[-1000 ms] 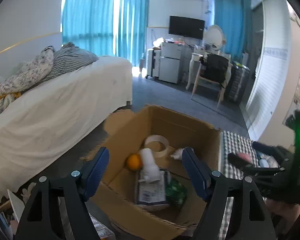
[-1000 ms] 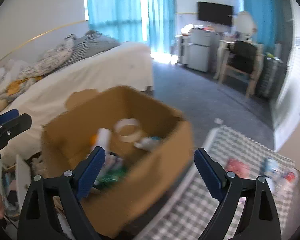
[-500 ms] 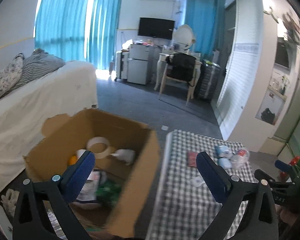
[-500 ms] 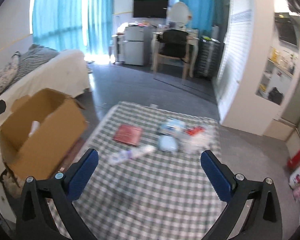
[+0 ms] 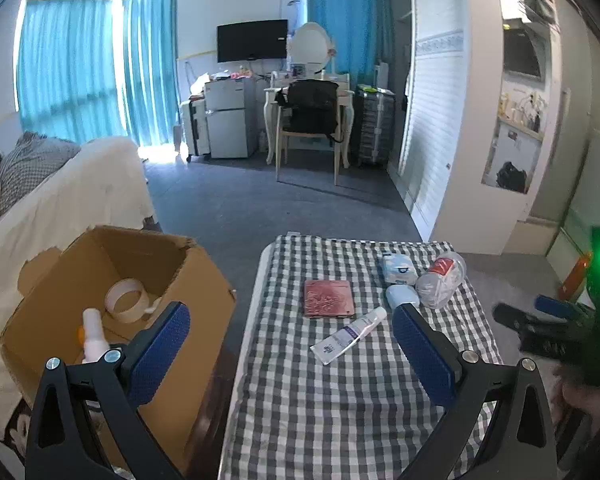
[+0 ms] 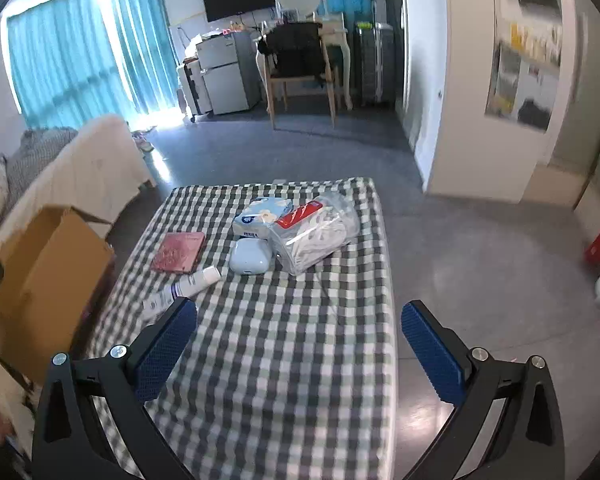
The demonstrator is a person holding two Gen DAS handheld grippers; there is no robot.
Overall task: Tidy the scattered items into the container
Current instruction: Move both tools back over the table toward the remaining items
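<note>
A checkered table point(image 5: 340, 408) point(image 6: 284, 380) carries a red booklet point(image 5: 328, 298) point(image 6: 178, 252), a white tube point(image 5: 348, 334) point(image 6: 184, 286), a pale blue case point(image 5: 400, 294) point(image 6: 250, 258), a tissue pack point(image 5: 398, 268) point(image 6: 262, 216) and a clear bag with a red label point(image 5: 440, 278) point(image 6: 320, 232). An open cardboard box point(image 5: 188, 280) point(image 6: 48, 268) stands left of the table and holds a tape roll point(image 5: 124, 300) and a white bottle point(image 5: 92, 332). My left gripper point(image 5: 290, 352) is open and empty, above the table's near left. My right gripper point(image 6: 298, 344) is open and empty, short of the items.
A bed with a white cover point(image 5: 60, 200) lies left of the box. A chair point(image 5: 310, 128), a desk and a small fridge point(image 5: 230, 120) stand at the far wall. Grey floor point(image 6: 480, 248) lies right of the table.
Both grippers have swung right, from over the cardboard box to the checkered table. Both stayed open and empty.
</note>
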